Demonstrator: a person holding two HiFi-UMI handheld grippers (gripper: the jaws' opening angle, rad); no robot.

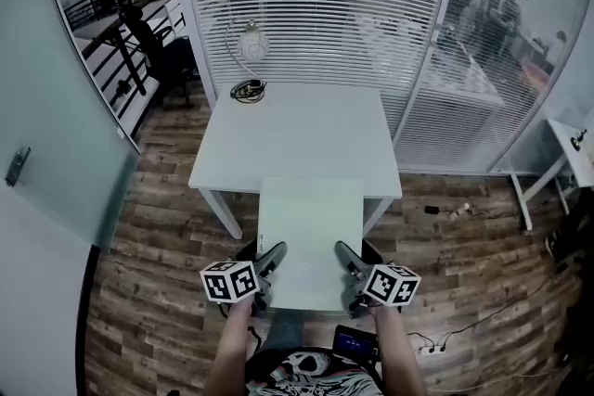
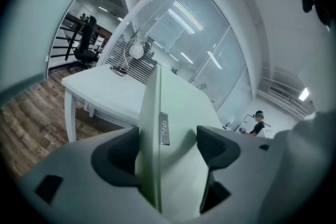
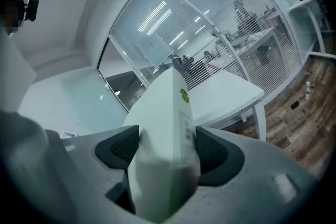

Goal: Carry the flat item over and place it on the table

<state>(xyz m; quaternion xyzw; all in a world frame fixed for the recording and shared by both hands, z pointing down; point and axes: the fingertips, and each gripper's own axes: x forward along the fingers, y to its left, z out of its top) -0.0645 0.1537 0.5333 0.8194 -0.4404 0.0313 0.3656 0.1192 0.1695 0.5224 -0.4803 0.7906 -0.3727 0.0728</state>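
Note:
A flat, pale greenish-white panel (image 1: 309,236) is held level between both grippers, with its far edge over the near edge of the white table (image 1: 297,139). My left gripper (image 1: 270,261) is shut on its near left side and my right gripper (image 1: 346,259) on its near right side. In the left gripper view the panel's thin edge (image 2: 152,123) with a small label stands between the dark pads of the left gripper (image 2: 165,139). In the right gripper view the panel (image 3: 170,113), with a green sticker, fills the gap of the right gripper (image 3: 167,144). The table (image 2: 105,89) (image 3: 231,92) lies just ahead.
A small round lamp (image 1: 252,42) and a coiled cable (image 1: 248,90) sit at the table's far left corner. Glass walls with blinds (image 1: 371,5) stand behind it. An office chair (image 1: 165,56) is far left, another white table (image 1: 568,153) at right, and cables (image 1: 436,348) lie on the wood floor.

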